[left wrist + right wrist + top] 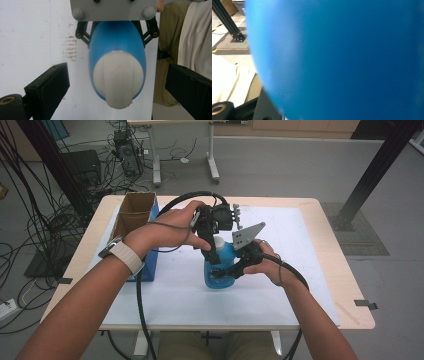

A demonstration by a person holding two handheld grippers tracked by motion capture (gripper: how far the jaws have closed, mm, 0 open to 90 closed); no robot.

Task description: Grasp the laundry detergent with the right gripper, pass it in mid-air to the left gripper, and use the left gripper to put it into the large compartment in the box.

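The blue plastic bottle with a white cap (220,265) stands upright near the middle of the white-topped wooden table (310,285). The open brown cardboard box (134,212) sits at the table's far left corner, well apart from the bottle.

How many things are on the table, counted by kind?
Blue bottles: 1
Cardboard boxes: 1
Grippers: 2, left gripper and right gripper
Total: 4
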